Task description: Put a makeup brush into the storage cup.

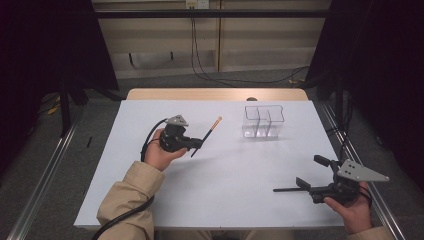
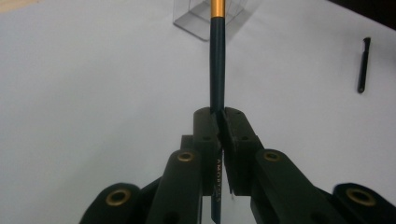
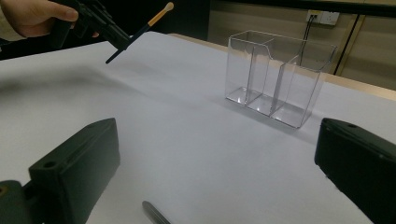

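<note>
I am holding a thin dark brush [image 1: 205, 136] with a gold band and a pale tip, clamped low on its handle between the jaws of my left gripper [image 1: 199, 144]. It is hanging above the white table [image 1: 225, 190], touching nothing but the jaws, tilting up and away from me with the tip end pointing toward the clear organizer [image 1: 263, 121]. In the left gripper view the handle [image 2: 217, 70] is running straight up out of the two pads, which are pressing tight against it from both sides, and small pale lettering is showing on the shaft between them.

The organizer is standing upright on the far right part of the table, well apart from the brush; in the right gripper view its three compartments [image 3: 275, 77] are showing side by side.

My right gripper [image 1: 312, 175] is resting low near the table's front right edge, its jaws spread wide with nothing between them. A slim dark stick [image 1: 287, 189] is lying flat on the table just beside it, and its rounded end [image 3: 155, 213] is peeking in between the open jaws in the right gripper view.
</note>
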Demonstrator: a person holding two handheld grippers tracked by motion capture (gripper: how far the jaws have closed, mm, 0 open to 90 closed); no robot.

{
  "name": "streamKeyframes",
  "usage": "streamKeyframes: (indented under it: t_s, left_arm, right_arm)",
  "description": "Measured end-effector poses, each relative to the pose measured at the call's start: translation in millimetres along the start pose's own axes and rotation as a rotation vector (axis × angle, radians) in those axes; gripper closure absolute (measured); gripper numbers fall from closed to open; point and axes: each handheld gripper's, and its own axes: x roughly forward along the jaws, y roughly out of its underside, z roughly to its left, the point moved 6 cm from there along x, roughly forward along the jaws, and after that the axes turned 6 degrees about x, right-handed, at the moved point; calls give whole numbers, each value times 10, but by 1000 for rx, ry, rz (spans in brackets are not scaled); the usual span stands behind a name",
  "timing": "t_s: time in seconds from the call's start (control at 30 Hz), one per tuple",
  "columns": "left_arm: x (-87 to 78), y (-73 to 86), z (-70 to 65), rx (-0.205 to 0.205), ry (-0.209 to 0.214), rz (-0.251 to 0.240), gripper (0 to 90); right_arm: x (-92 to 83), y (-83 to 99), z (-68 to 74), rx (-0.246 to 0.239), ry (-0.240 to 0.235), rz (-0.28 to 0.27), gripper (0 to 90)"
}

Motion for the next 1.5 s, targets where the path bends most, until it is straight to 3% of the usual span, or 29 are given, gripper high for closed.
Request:
streamKeyframes:
  t_s: [0.27, 0.7, 1.5]
  left_arm:
    - [-6, -6, -44, -7, -9, -76, 847]
    - [-44, -86, -199, -12, 33, -227, 847]
    - [7, -134, -465, -15, 110, -318, 847]
  right_arm:
    - [-3, -3, 1, -2, 1, 0, 0]
    - [6, -4, 7, -6, -2, 1, 0]
    - [60, -5, 15, 0, -9, 6, 0]
